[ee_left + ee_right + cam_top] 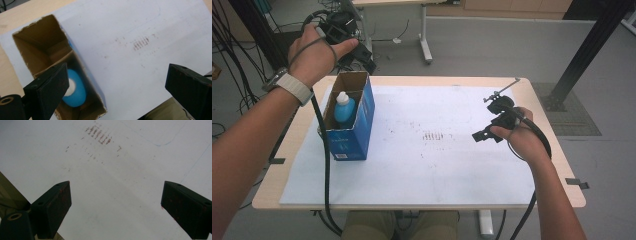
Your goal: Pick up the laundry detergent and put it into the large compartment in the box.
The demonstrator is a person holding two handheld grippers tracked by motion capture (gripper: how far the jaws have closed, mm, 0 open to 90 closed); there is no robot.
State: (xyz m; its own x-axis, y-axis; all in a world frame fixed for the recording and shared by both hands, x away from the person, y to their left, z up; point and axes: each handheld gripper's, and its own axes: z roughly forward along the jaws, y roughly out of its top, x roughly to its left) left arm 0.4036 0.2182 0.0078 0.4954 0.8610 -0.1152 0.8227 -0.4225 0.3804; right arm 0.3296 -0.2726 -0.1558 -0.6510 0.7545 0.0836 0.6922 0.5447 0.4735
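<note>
My left tongs (362, 52) hang in the air above the far left corner of the table (537, 100), at about 11 o'clock from the middle of the white sheet (437, 160). Their jaws stand wide apart with nothing between them. Just below them, at 6 o'clock from the jaws in the high view, the blue box (354, 135) stands upright on the sheet with its top open. The blue bottle (344, 109) sits upright inside it, white cap up. In the left gripper view the bottle (75, 90) lies in the nearer part of the box (37, 47), partly behind my left-hand jaw.

My right tongs (486, 134) hover low over the sheet at 3 o'clock, well apart from the box, pointing toward 9 o'clock. Their jaws are also wide and empty. Reddish-brown scuff marks (100, 135) lie on the sheet (112, 195) ahead of them.
</note>
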